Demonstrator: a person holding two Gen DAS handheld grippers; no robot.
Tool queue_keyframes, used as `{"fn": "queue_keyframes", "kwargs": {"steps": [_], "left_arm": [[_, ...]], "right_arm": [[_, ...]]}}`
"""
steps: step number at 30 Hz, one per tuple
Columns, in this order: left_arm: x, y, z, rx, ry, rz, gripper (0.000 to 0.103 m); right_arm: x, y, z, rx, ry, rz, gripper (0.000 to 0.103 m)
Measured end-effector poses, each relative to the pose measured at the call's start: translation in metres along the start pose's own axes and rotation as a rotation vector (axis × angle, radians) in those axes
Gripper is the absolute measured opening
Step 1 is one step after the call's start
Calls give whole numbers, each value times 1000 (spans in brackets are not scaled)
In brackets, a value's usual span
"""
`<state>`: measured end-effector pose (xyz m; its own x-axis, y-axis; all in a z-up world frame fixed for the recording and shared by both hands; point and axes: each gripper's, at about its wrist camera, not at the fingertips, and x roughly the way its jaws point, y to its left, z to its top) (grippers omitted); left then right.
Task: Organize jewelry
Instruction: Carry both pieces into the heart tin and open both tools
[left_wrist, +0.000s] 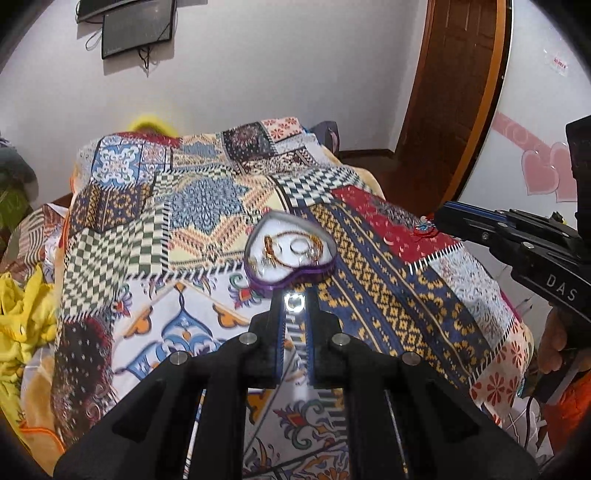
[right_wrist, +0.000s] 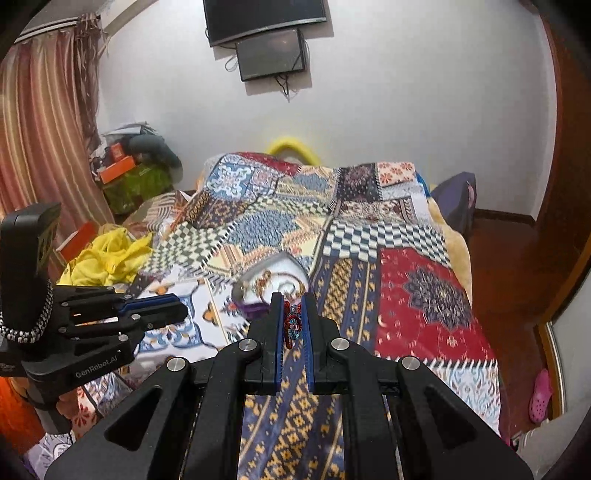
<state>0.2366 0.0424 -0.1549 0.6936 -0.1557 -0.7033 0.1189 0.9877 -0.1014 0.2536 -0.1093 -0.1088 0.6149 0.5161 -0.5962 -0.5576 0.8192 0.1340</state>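
A purple heart-shaped jewelry box (left_wrist: 290, 251) stands open on the patchwork bedspread (left_wrist: 388, 280), with gold chains and rings inside on a white lining. My left gripper (left_wrist: 294, 301) is shut on a small silver ring (left_wrist: 294, 302) just in front of the box. My right gripper (right_wrist: 293, 317) is shut on a red and blue beaded piece (right_wrist: 293, 325), held near the box (right_wrist: 273, 284). In the left wrist view the right gripper (left_wrist: 439, 218) comes in from the right with the beaded piece (left_wrist: 424, 227) at its tip.
The bed fills both views. Yellow clothes (right_wrist: 107, 258) and orange boxes (right_wrist: 118, 168) lie at its left. Screens (right_wrist: 271, 53) hang on the far wall. A wooden door (left_wrist: 450, 92) stands to the right. A pink shoe (right_wrist: 541, 395) lies on the floor.
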Motion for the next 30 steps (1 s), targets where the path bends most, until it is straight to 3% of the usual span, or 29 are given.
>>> {"fn": "queue_keyframes", "kwargs": {"steps": [18,30], "left_arm": [[28,17,30,14,-36,7,8],[77,40,33,-51,46,-33,8]], "right_arm": [[43,11,33,-32,-13,41,8],[102,5,33,-3,107,89,8]]}}
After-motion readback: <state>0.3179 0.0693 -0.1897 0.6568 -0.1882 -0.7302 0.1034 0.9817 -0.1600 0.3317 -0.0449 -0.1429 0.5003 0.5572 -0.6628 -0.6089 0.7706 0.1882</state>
